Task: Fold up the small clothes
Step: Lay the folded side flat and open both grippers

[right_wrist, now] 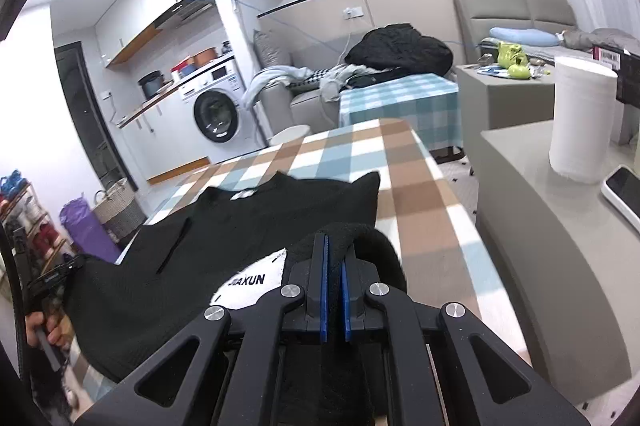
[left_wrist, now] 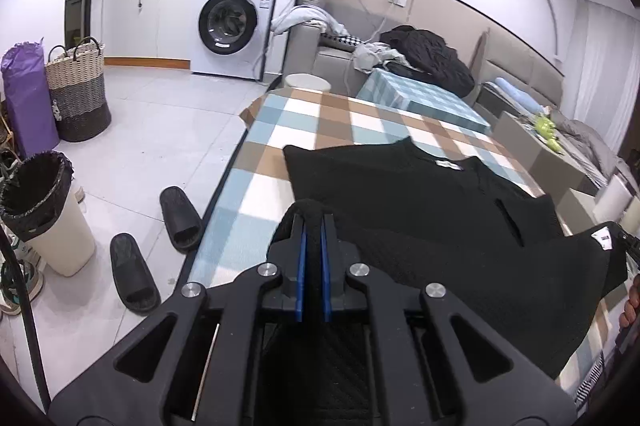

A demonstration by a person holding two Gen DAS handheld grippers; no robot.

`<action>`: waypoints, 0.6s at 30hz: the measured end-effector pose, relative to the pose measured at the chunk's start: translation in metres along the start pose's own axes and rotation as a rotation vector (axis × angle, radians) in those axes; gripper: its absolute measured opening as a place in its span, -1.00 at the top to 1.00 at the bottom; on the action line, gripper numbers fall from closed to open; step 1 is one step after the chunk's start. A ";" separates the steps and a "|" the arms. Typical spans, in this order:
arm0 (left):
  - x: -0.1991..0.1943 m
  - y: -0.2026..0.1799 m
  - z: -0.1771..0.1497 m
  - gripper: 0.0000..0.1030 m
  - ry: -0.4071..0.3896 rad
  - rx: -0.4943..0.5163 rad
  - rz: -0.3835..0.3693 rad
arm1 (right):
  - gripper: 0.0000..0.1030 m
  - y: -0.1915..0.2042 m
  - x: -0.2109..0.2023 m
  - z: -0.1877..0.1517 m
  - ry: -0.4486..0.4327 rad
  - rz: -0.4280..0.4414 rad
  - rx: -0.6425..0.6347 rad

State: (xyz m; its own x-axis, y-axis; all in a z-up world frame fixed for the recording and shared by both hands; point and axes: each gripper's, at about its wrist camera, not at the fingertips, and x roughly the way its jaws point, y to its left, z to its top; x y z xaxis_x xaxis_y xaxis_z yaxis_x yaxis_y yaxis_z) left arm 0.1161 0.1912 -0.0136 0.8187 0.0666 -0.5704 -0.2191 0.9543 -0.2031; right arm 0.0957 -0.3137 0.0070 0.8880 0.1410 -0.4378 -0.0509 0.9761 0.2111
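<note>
Black knit top point(left_wrist: 420, 210) lies on the checked counter point(left_wrist: 280, 162), its near hem pinched at one corner by the left tool point(left_wrist: 314, 222) and at the other by the right tool point(right_wrist: 334, 246), both pressed tight on cloth. Lifted edge suggests the first fold; next, likely carrying the textured, floppy hem toward the collar.

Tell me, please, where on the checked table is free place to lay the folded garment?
Free: the checked tablecloth beyond and right of the black garment, toward the far edge. Crowded: the near part under the garment, and the grey side surface with paper roll and phone.
</note>
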 end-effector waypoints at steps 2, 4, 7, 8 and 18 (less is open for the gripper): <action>0.016 0.003 0.001 0.93 0.031 -0.010 0.019 | 0.90 -0.002 0.013 0.001 0.020 -0.027 0.001; 0.028 0.006 -0.002 0.93 0.060 -0.015 0.027 | 0.90 -0.011 0.029 -0.003 0.073 -0.059 0.023; 0.043 0.007 -0.010 0.92 0.100 -0.013 0.039 | 0.90 -0.024 0.047 -0.014 0.160 -0.068 0.072; 0.046 0.007 -0.012 0.91 0.112 -0.007 0.046 | 0.90 -0.025 0.048 -0.016 0.165 -0.069 0.075; 0.039 0.019 -0.035 -0.03 0.193 -0.071 0.035 | 0.18 -0.059 0.022 -0.039 0.250 0.032 0.213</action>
State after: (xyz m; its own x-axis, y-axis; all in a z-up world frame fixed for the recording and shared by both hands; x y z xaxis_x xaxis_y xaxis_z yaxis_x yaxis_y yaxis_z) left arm 0.1249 0.2011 -0.0677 0.6942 0.0360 -0.7189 -0.2883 0.9291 -0.2319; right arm 0.1010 -0.3621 -0.0492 0.7463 0.2333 -0.6234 0.0427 0.9178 0.3947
